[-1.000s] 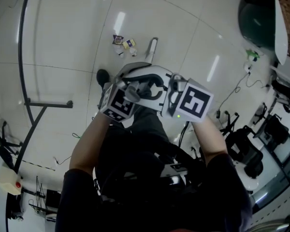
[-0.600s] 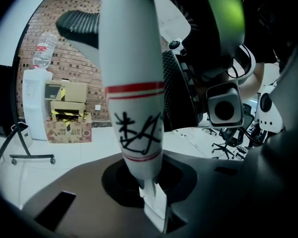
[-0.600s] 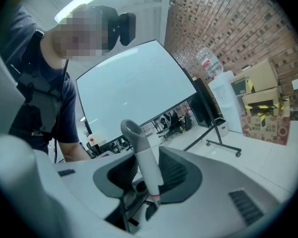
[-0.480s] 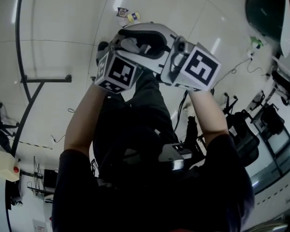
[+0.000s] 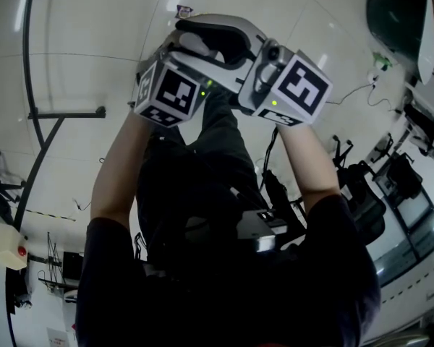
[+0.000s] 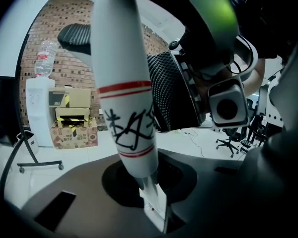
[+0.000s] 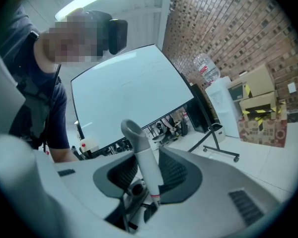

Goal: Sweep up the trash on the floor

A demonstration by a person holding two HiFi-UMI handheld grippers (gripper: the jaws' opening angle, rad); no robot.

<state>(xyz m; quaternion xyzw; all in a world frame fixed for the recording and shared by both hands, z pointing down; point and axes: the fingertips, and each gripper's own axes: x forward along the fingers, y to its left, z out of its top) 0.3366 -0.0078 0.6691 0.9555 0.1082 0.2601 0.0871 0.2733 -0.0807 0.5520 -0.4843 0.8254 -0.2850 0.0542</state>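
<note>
Item: trash [image 5: 183,10], a small wrapper-like scrap at the top edge of the head view, left of centre, lying on the pale tiled floor [image 5: 72,42], apart from both grippers and apparently unswept. Tool: what appears to be one white handle [image 6: 123,73] with a grey hooked end and red bands; the black hand-drawn marks between the bands are not legible. The left gripper [image 6: 154,207] has narrow jaws clamped on the handle's lower part, probably to carry the tool. The right gripper [image 7: 146,192] has wide jaws, with the handle rising between mesh pads that stand clear of it on both sides; likely a loose guide, not a grip. The two marker cubes [image 5: 168,92] sit side by side at upper centre of the head view and bear black-and-white squares, no words. Background: brick wall [image 6: 79,19], water dispenser [image 6: 37,108], taped cartons [image 6: 72,118] with print too small to read, whiteboard [image 7: 129,98].
</note>
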